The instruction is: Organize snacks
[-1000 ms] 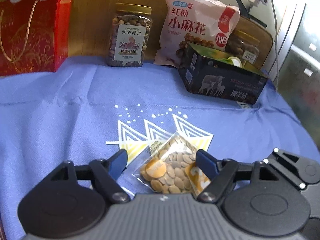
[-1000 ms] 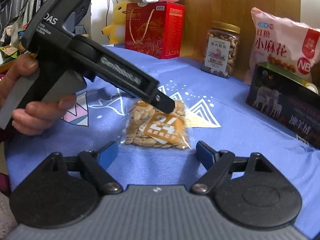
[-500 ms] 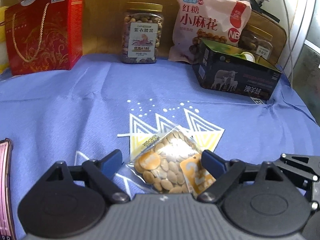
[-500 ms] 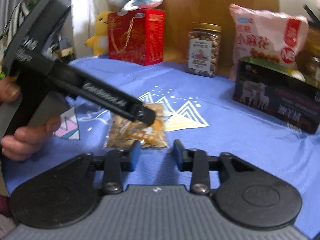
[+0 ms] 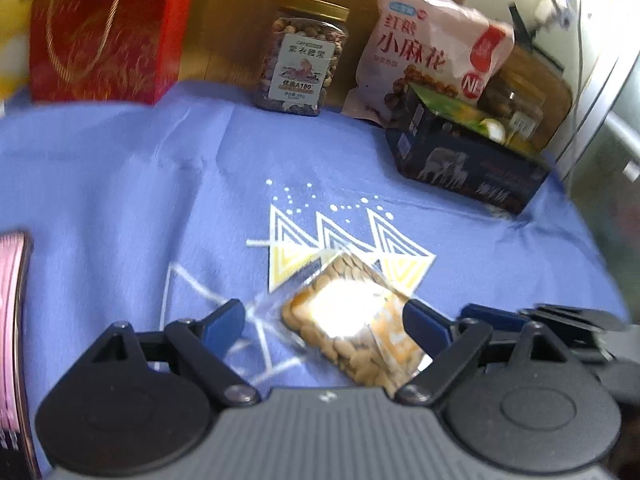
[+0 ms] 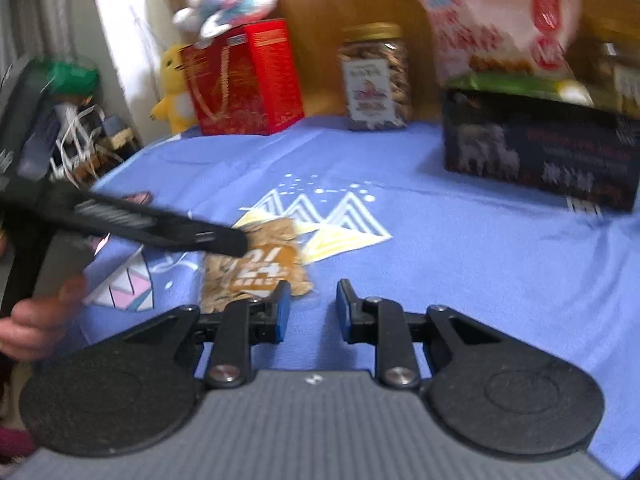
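A clear packet of pale seeds (image 5: 354, 326) with an orange label lies on the blue cloth (image 5: 120, 184). My left gripper (image 5: 326, 316) is open, its blue fingertips either side of the packet, not gripping it. In the right wrist view the packet (image 6: 256, 270) lies left of my right gripper (image 6: 310, 306), which is narrowly open and empty. The left gripper's black body (image 6: 132, 224) reaches over the packet there. A dark open box (image 5: 468, 164) with sheep on its side stands at the back right.
Along the back stand a red gift bag (image 5: 100, 36), a nut jar (image 5: 300, 60) and a pink snack bag (image 5: 432, 48). A second jar (image 5: 516, 108) sits behind the box. A pink object (image 5: 12, 320) lies at the left edge. Plush toys (image 6: 228, 0) stand beyond the red bag.
My right gripper has narrowed from wide open and shifted to the right of the packet. My left gripper has stayed open around the packet and shifted a little.
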Demonstrator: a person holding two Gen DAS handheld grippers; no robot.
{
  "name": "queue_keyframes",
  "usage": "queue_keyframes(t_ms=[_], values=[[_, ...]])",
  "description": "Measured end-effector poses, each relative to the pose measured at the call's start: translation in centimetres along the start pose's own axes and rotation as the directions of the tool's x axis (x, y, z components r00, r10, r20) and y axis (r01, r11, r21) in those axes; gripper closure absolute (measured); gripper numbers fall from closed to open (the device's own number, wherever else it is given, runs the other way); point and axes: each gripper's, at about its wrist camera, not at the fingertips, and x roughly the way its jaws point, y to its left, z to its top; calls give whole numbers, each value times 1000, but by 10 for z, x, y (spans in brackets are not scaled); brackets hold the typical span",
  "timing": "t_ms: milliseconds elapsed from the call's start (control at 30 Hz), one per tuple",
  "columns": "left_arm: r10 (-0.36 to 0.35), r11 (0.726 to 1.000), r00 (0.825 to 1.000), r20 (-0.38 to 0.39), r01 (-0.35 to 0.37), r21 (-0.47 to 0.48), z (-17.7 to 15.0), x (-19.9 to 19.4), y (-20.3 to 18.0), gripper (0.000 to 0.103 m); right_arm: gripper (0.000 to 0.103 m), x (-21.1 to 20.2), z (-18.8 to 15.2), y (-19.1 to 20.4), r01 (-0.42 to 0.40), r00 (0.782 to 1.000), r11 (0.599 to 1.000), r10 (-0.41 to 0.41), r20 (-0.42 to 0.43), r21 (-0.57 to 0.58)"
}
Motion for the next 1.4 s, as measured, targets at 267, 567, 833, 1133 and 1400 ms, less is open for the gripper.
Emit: queue_keyframes(t_ms=[267,567,833,1133,1400], values=[[-114,989,993,-20,111,-93,-10,-7,13,25,75,16,10,-28,-149,984,953,168,-51,262],[-112,991,993,25,113,-67,-11,-3,8,31,73,27,5,-37,-315,927,850,372,-57,423],[-202,969,978,50,207,-134,-11,-5,19,60,73,28,4,-33,-371,904,807,428,-22,459],[-236,964,972,15,236,-120,-9,9,7,72,88,13,-5,-33,-343,929,842,371,16,416],[-263,964,965,-22,261,-43,-13,18,-24,72,88,-8,-25,-48,-326,940,819,335,66,472]])
